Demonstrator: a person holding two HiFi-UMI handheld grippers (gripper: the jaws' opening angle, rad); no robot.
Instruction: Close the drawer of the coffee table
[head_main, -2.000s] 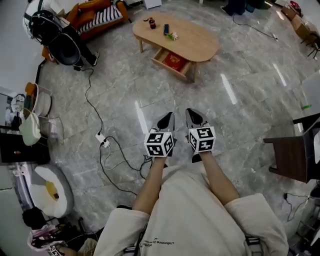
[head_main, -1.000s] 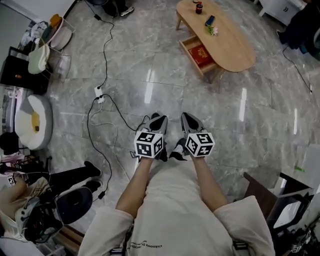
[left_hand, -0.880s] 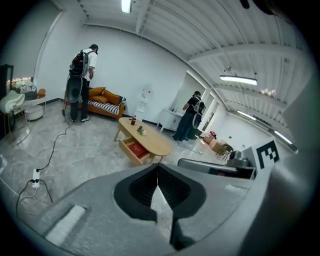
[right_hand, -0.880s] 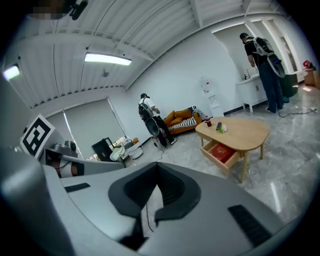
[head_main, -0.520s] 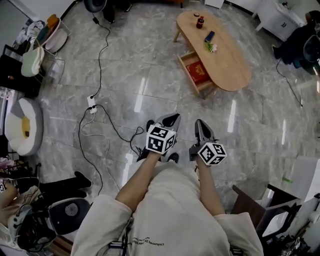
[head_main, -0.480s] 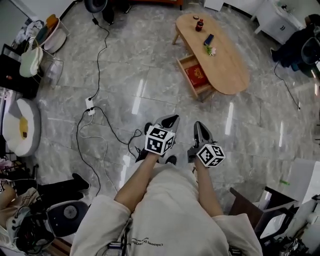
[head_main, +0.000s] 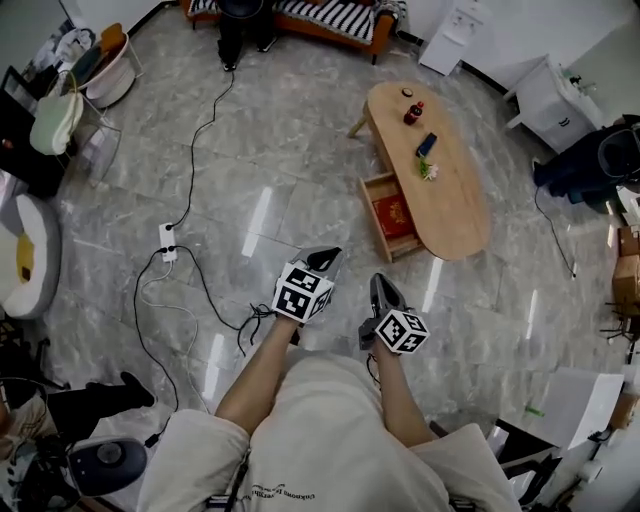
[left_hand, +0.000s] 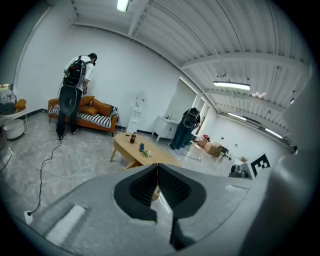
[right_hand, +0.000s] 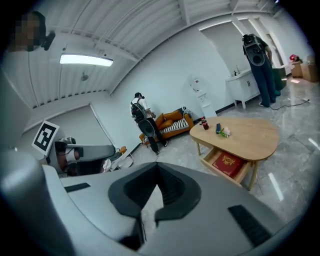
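The oval wooden coffee table (head_main: 445, 190) stands on the marble floor ahead and to the right. Its drawer (head_main: 378, 224) is pulled out on the near-left side, with a red book (head_main: 394, 214) lying in it. The right gripper view also shows the table (right_hand: 250, 135) and the open drawer (right_hand: 239, 172) with its book. My left gripper (head_main: 326, 256) and right gripper (head_main: 377, 284) hang side by side over bare floor, well short of the table. Both are shut with nothing in them. The left gripper view shows the table (left_hand: 131, 150) past the jaws.
On the table are a red bottle (head_main: 413, 112), a dark phone (head_main: 427, 144) and a small flower sprig (head_main: 430, 170). A power strip with trailing cables (head_main: 165, 243) lies on the floor at the left. A striped sofa (head_main: 300, 14) and a white cabinet (head_main: 550, 95) stand at the back.
The view has swung, and the table and open drawer now sit lower in the head view, closer to my grippers. Both grippers stay shut and empty.
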